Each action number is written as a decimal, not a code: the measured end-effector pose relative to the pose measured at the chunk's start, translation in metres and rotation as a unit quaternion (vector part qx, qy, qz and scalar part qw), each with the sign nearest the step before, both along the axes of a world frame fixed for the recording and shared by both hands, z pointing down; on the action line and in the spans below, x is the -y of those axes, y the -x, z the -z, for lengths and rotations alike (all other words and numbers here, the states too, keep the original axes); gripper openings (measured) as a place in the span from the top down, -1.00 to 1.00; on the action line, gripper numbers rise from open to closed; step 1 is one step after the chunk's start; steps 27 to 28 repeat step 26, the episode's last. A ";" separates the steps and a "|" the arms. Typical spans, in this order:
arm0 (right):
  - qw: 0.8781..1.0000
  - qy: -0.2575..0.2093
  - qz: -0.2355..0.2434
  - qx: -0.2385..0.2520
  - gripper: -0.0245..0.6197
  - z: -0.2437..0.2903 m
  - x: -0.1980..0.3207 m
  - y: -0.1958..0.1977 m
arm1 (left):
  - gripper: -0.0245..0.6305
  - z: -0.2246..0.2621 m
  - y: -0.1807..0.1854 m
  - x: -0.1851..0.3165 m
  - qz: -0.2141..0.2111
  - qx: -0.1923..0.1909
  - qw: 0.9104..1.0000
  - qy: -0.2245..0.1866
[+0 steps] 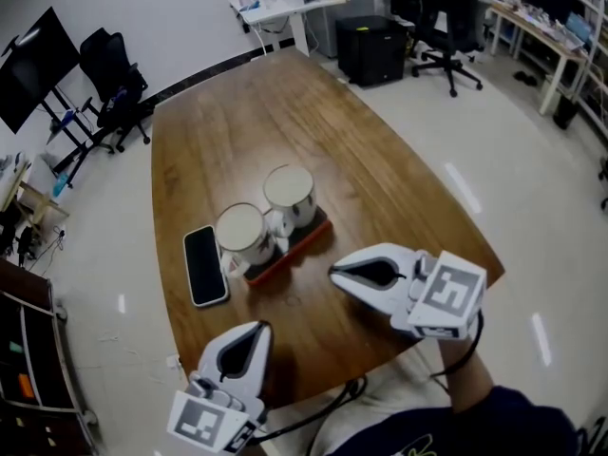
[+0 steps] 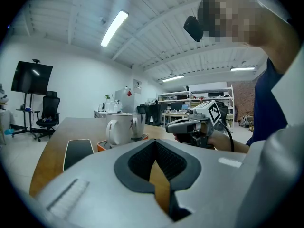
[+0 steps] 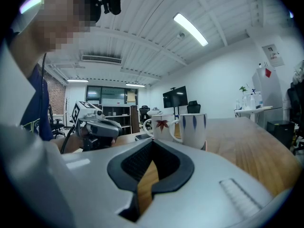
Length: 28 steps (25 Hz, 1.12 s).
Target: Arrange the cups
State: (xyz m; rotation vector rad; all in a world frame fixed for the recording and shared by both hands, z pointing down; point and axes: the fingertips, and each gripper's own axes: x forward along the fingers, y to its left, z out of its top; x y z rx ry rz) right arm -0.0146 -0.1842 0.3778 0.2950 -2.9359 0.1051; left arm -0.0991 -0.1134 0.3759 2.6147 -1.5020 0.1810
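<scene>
Two white cups stand side by side on a small orange tray [image 1: 304, 242] in the middle of the wooden table [image 1: 285, 112]. The left cup [image 1: 240, 230] bears a red leaf [image 3: 161, 125]; the right cup [image 1: 288, 191] has blue drop marks [image 3: 194, 128]. Both are upright with handles. My left gripper [image 1: 258, 328] hovers near the table's front edge, below the phone, jaws shut and empty [image 2: 155, 141]. My right gripper [image 1: 334, 272] sits just right of the tray's front corner, also shut with nothing in it [image 3: 153, 143]. Neither gripper touches a cup.
A black phone [image 1: 203, 265] lies flat on the table just left of the tray. Office chairs [image 1: 446, 27], a black cabinet [image 1: 370, 47] and a monitor on a stand [image 1: 33, 69] stand on the floor around the table.
</scene>
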 end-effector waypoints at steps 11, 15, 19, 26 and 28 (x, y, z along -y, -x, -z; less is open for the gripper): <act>1.000 0.007 -0.001 0.000 0.91 -0.008 0.004 0.000 | 0.92 -0.006 0.001 0.003 0.004 -0.008 1.000 0.008; 1.000 0.005 -0.020 0.004 0.91 -0.007 0.009 -0.001 | 0.92 -0.006 0.000 0.004 0.001 -0.008 1.000 0.010; 1.000 0.005 -0.007 0.007 0.91 -0.009 0.002 0.000 | 0.92 -0.006 -0.002 0.005 -0.001 -0.009 1.000 0.010; 0.999 0.012 0.046 0.010 0.91 -0.016 -0.023 0.013 | 0.92 -0.009 0.007 0.000 -0.002 0.004 1.000 0.013; 0.999 0.012 0.046 0.010 0.91 -0.016 -0.023 0.013 | 0.92 -0.009 0.007 0.000 -0.002 0.004 1.000 0.013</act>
